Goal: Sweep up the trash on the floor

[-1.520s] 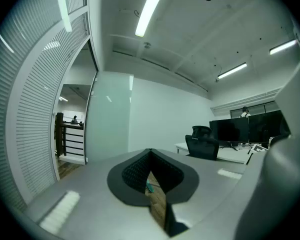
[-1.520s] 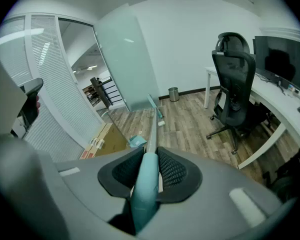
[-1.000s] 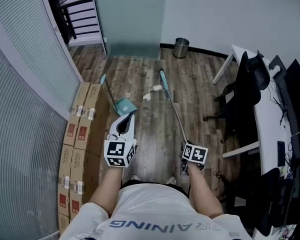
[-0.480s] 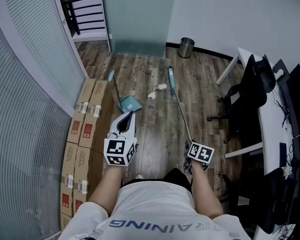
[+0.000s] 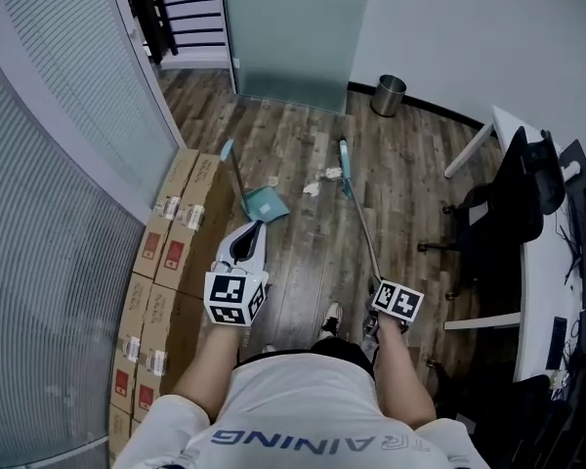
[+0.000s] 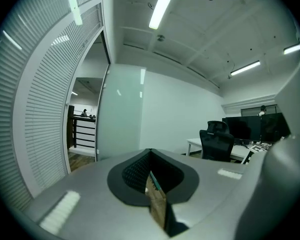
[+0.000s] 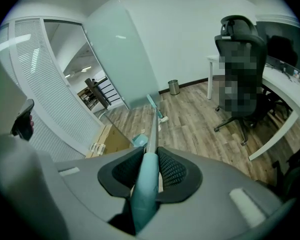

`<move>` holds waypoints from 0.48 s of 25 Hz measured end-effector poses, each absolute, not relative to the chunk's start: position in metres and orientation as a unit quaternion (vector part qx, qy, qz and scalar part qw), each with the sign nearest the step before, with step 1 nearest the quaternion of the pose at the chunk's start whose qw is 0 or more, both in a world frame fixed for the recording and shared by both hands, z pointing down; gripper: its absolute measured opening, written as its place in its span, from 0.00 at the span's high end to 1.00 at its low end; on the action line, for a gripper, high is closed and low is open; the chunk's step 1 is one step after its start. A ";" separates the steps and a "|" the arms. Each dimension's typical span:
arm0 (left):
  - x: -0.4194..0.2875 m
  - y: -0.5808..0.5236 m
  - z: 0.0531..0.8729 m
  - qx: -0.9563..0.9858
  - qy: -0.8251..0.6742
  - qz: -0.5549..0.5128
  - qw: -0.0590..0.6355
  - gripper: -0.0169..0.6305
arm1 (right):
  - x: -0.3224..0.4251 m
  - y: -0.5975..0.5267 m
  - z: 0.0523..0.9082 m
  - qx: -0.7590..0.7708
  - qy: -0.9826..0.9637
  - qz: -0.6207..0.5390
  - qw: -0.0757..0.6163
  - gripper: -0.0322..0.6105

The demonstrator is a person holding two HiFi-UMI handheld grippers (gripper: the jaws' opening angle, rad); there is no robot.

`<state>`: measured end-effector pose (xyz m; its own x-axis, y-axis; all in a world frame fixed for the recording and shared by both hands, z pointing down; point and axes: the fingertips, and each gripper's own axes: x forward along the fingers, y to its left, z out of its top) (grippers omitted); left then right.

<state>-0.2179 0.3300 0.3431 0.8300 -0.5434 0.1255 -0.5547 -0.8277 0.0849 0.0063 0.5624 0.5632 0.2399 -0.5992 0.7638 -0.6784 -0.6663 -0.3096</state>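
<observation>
Left claw closed, jaws pinched on a thin teal-edged dustpan handle running down between my pads. Claw points about level across the room. Curved slatted wall at left, frosted glass panel beside it, dark railing and a bit of wood floor through the gap. Black office chair at a white worktop, monitors on the right. Strip light overhead.
</observation>
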 end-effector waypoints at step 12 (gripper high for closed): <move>-0.073 0.291 0.341 0.941 -0.329 0.076 0.033 0.97 | 0.151 0.499 0.581 0.744 -0.451 0.489 0.064 0.78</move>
<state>-0.0728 0.2906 0.3409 0.7719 -0.6138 0.1654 -0.6239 -0.7814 0.0114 0.1511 0.4989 0.5806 0.1161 -0.6087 0.7849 -0.7336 -0.5852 -0.3454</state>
